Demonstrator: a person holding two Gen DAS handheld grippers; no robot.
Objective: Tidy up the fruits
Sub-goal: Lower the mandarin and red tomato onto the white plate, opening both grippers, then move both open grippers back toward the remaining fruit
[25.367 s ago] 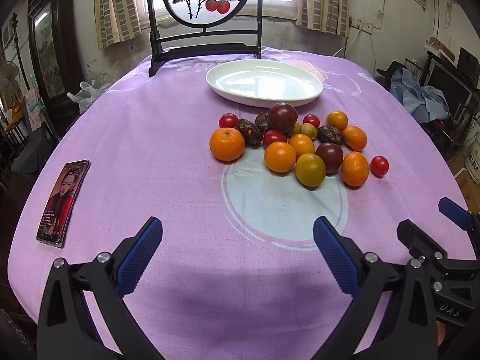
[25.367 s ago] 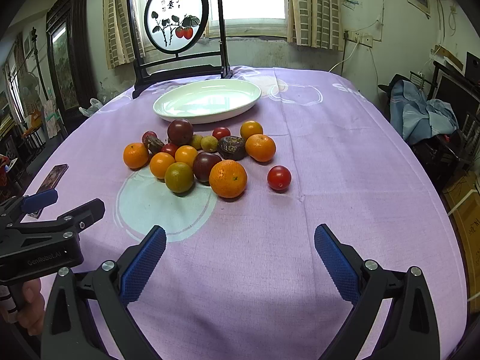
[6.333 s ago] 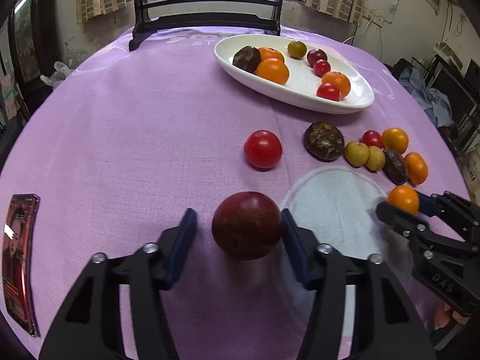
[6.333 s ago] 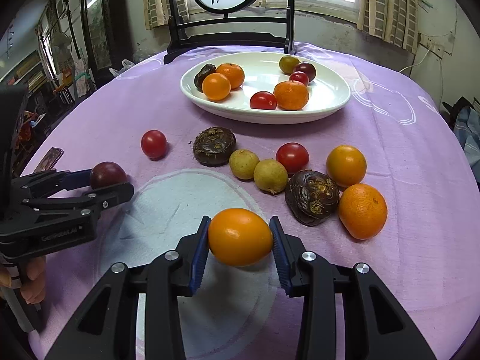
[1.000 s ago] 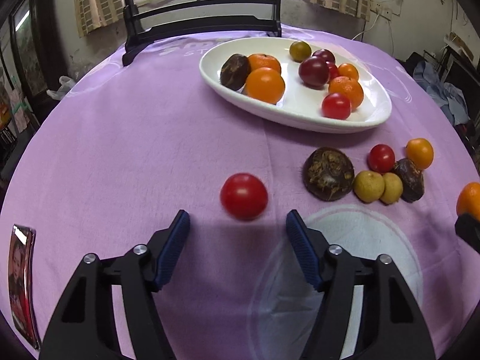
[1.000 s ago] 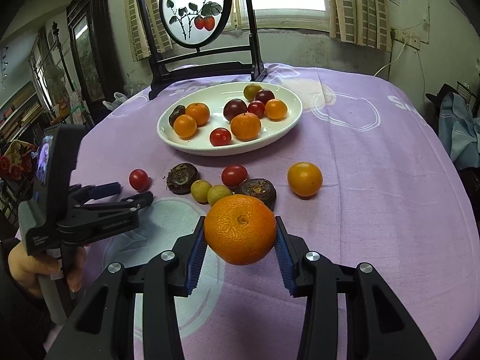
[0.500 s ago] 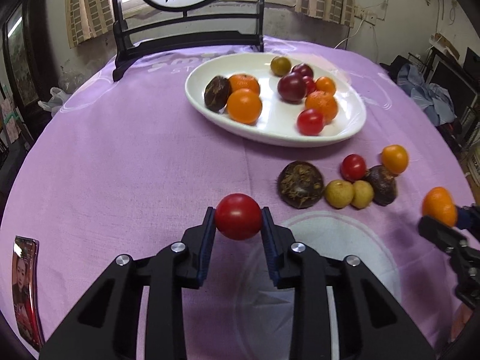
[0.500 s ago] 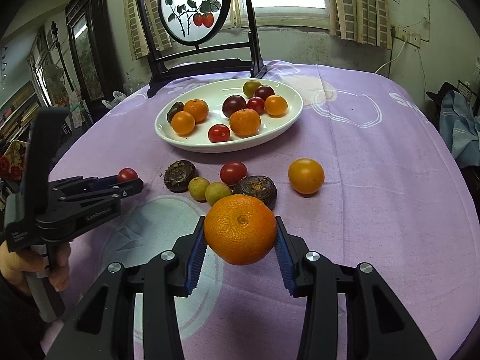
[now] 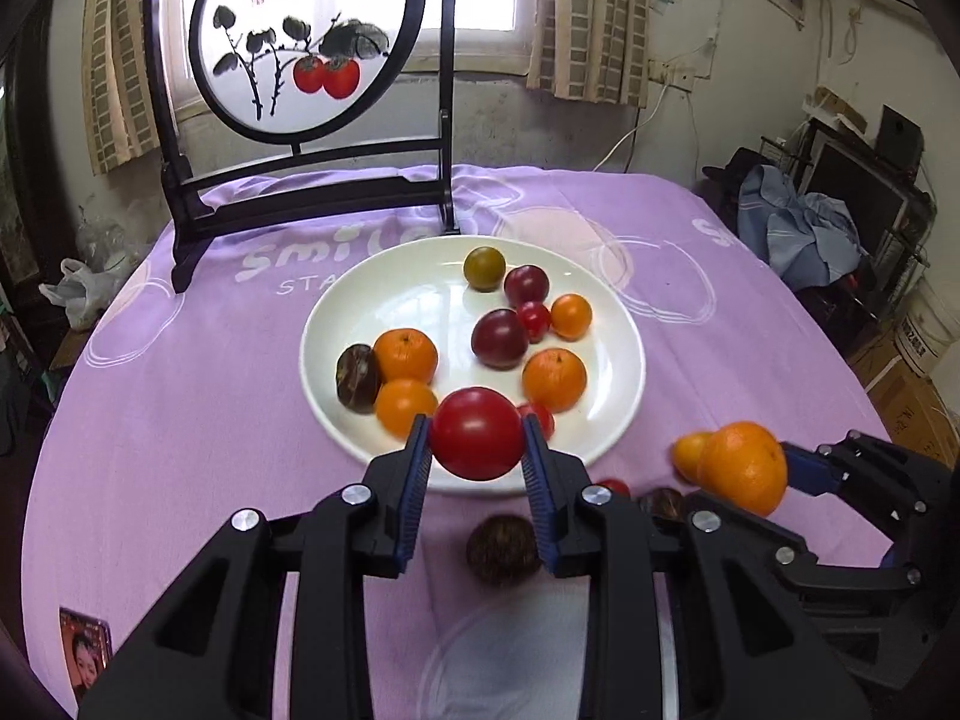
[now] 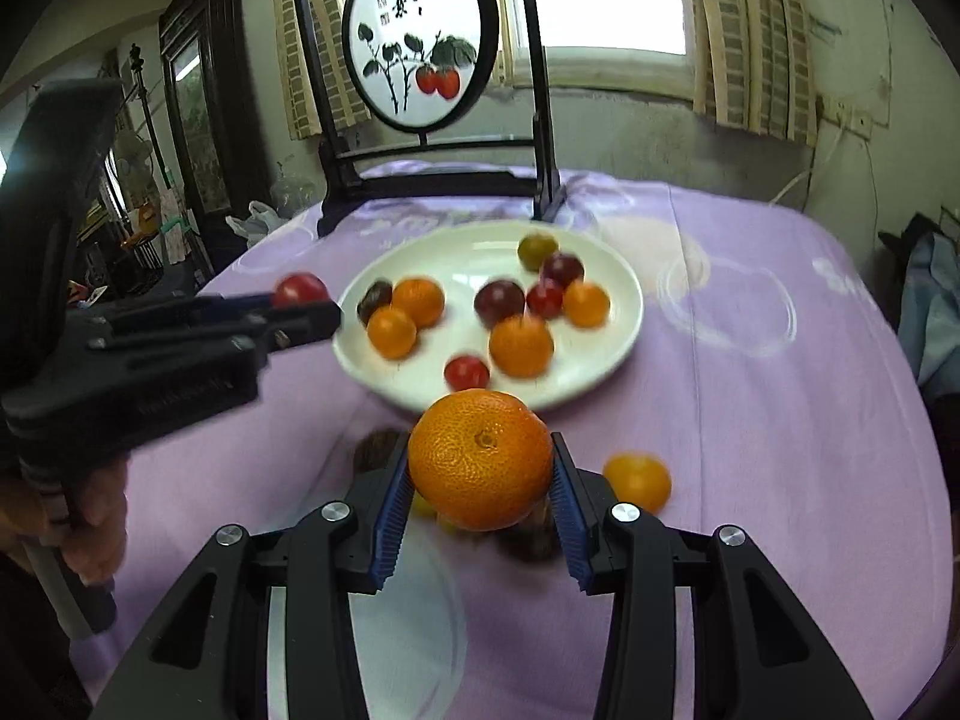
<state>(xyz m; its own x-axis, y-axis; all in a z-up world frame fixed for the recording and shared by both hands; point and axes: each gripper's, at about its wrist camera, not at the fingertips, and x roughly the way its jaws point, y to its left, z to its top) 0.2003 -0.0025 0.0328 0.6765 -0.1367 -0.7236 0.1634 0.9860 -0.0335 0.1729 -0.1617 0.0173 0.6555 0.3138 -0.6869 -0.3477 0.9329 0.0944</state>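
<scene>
On the purple tablecloth [image 9: 180,396], loose fruits [image 9: 503,549] lie before the plate [image 9: 624,360].

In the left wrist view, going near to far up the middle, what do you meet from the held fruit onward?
Red tomato clamped in the left tool → near rim of the white plate → dark purple fruit → greenish fruit → black stand with the round painted screen.
</scene>
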